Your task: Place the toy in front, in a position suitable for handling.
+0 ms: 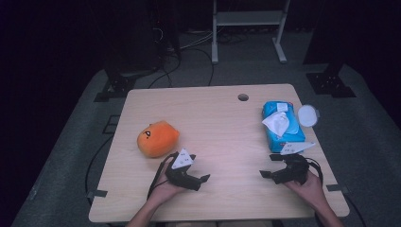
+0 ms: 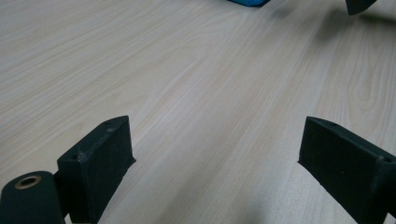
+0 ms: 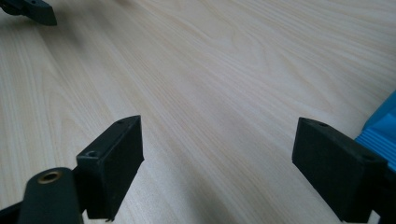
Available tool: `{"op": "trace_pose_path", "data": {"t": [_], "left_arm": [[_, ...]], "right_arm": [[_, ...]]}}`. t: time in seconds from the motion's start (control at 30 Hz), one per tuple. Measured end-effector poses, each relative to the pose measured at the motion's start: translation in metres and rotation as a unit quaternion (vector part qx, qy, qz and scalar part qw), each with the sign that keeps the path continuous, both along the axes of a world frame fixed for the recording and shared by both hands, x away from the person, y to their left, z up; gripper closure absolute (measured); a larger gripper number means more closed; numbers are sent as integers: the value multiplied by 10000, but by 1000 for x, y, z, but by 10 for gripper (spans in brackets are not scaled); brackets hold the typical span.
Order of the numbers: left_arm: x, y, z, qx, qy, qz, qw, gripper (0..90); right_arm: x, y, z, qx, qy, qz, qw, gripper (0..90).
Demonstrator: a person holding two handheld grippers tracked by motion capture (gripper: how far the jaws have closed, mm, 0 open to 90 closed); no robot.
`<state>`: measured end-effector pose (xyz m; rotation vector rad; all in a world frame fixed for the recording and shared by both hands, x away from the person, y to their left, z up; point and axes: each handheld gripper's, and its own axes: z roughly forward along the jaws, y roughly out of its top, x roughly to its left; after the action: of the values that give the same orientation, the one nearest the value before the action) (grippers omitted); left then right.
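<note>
An orange plush toy lies on the left part of the light wooden table. My left gripper rests low just right of it, pointing right, jaws wide apart over bare wood. A blue wipes pack with a white sheet sticking out lies at the right. My right gripper sits just in front of the pack and points left. It stands open, nothing between its jaws. The pack's corner shows beside its right jaw.
A white round lid lies right of the pack near the table's right edge. A cable hole sits at the back. Each gripper view shows the other gripper's jaw tip far off. Dark stands and cables line the floor behind.
</note>
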<state>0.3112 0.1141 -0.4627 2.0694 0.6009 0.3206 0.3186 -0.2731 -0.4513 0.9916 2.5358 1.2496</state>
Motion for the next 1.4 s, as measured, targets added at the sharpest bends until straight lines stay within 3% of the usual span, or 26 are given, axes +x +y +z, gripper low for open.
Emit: {"op": "trace_pose_path", "data": {"t": [0.33, 0.5, 0.83, 0.9, 1.1, 1.13, 1.17, 1.2, 1.27, 1.4], "left_arm": [[1, 2, 3, -112, 85, -62, 9999, 92], [1, 5, 16, -261, -82, -8, 9996, 92], [14, 32, 49, -438, -396, 214, 9980, 92], [19, 44, 60, -575, -531, 361, 9963, 92], [27, 66, 76, -613, -784, 620, 9931, 92], [31, 77, 81, -587, -857, 741, 9918, 92], [31, 77, 81, -587, -857, 741, 9918, 92], [35, 88, 85, -638, -899, 880, 9900, 92], [37, 93, 86, -621, -909, 959, 9893, 92], [47, 118, 86, -591, -971, 1260, 9855, 92]], "right_arm": [[0, -2, 1, 40, -18, -18, 10000, 153], [-2, -3, 3, 77, -29, -58, 9999, 153], [-3, -3, 4, 126, -55, -107, 9998, 153], [-3, -4, 5, 158, -59, -115, 9998, 153], [-5, -5, 7, 166, -104, -118, 9997, 153], [-5, -5, 7, 172, -103, -129, 9997, 153], [-5, -5, 7, 172, -103, -129, 9997, 153], [-4, -5, 7, 191, -97, -151, 9997, 153], [-4, -5, 7, 199, -92, -152, 9996, 153], [-4, -4, 6, 154, -65, -136, 9998, 153]]}}
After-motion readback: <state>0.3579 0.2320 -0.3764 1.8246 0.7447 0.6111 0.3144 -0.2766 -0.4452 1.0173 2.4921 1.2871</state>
